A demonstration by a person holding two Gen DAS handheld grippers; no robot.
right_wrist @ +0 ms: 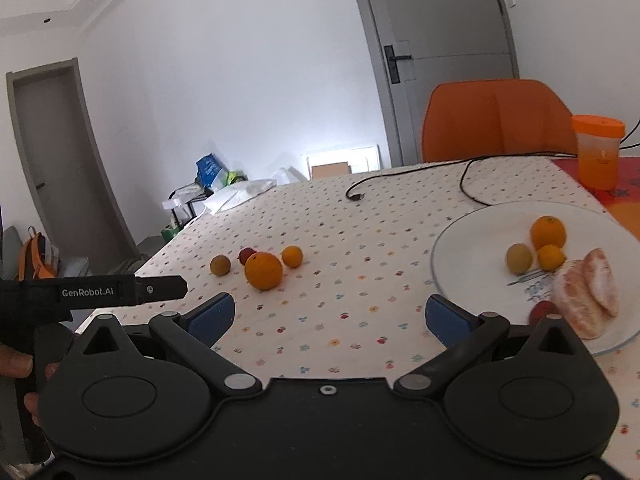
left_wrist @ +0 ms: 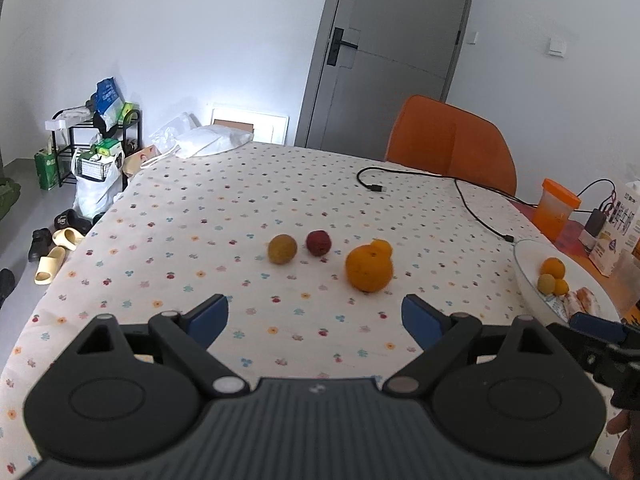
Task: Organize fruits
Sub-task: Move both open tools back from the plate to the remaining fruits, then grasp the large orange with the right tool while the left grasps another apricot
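Observation:
Loose fruit lies on the dotted tablecloth: a large orange, a small orange behind it, a dark red fruit and a green-brown fruit. A white plate at the right holds an orange, a small orange, a green fruit, peeled segments and a red fruit. My left gripper is open, empty, just short of the large orange. My right gripper is open, empty, left of the plate.
A black cable runs across the far table. An orange lidded cup and cartons stand at the right. An orange chair is behind the table. A white bag lies at the far left corner.

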